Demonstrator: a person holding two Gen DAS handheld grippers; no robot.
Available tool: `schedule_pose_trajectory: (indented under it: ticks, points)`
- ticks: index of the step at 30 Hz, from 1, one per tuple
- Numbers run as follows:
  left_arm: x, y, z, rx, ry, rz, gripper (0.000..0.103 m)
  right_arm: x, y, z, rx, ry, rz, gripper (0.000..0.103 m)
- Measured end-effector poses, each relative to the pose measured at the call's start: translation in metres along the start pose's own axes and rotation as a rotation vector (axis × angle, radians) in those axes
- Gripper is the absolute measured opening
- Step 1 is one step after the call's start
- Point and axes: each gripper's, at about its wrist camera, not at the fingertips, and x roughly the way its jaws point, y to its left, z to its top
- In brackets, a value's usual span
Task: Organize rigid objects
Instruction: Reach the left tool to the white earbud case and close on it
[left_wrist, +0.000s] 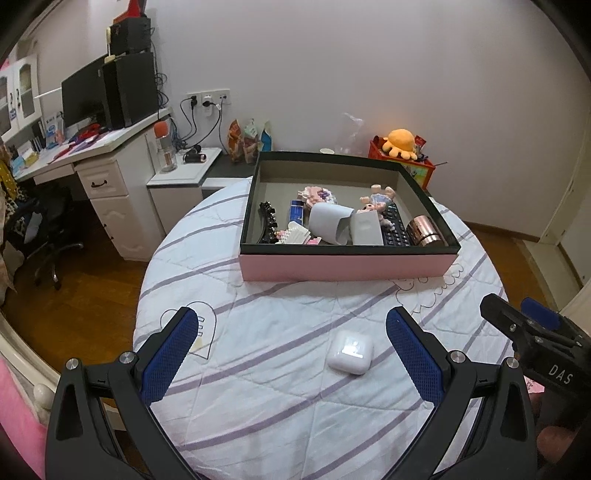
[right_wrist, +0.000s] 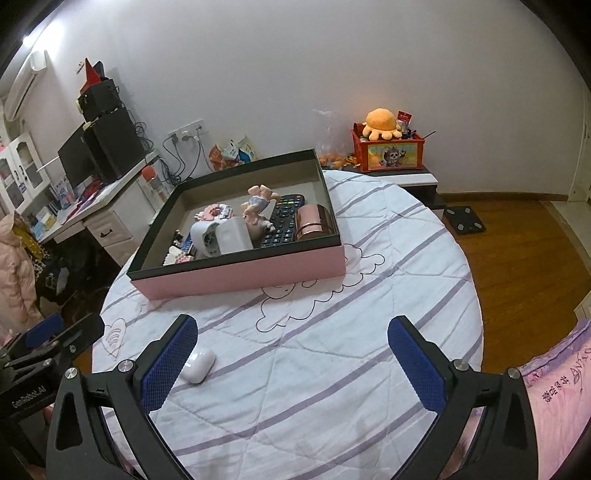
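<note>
The left tool (left_wrist: 291, 345) hangs spread wide above the striped quilt (left_wrist: 280, 398) on the bed, with the white earbud case (left_wrist: 350, 352) lying between its fingers, touching neither. The right tool (right_wrist: 293, 352) is equally wide and empty, the case just beside its left finger. Farther off sits the pink box (left_wrist: 347, 264) holding a remote (right_wrist: 286, 221), a copper tin (right_wrist: 314, 222) and small toys.

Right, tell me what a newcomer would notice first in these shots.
First, the pink box with the dark rim at the far side of the round striped quilt, crammed with a remote control, a copper-coloured tin and a small doll. Next, the lone white earbud case lying on the quilt between the open left tongs. The right tongs are open and hold nothing.
</note>
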Motion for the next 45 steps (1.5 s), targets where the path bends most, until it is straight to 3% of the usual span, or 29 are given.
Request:
schedule_pose_trajectory:
  ticks: [7, 11, 22, 27, 32, 37, 39, 45]
  points:
    - [0.009, -0.011, -0.013, 0.024, 0.043, -0.033, 0.103, -0.006, 0.000, -0.002, 0.001, -0.011, -0.005, 0.103]
    - [0.034, -0.025, -0.028, 0.076, 0.118, -0.033, 0.103, -0.004, -0.004, -0.003, 0.012, -0.004, -0.013, 0.103]
    - [0.090, -0.038, -0.037, 0.113, 0.204, -0.065, 0.101, 0.015, -0.018, 0.000, 0.034, 0.035, -0.037, 0.103]
    - [0.111, -0.043, -0.042, 0.136, 0.251, -0.070, 0.088, 0.027, -0.022, 0.002, 0.039, 0.056, -0.044, 0.103]
    - [0.116, -0.046, -0.042, 0.158, 0.229, -0.061, 0.083, 0.038, -0.024, 0.003, 0.041, 0.075, -0.048, 0.103]
    - [0.114, -0.047, -0.041, 0.170, 0.214, -0.082, 0.059, 0.045, -0.024, 0.006, 0.040, 0.086, -0.044, 0.103]
    - [0.111, -0.046, -0.042, 0.167, 0.211, -0.093, 0.044, 0.047, -0.023, 0.007, 0.038, 0.087, -0.042, 0.103]
    - [0.103, -0.043, -0.044, 0.139, 0.213, -0.119, 0.044, 0.046, -0.021, 0.007, 0.035, 0.083, -0.036, 0.103]
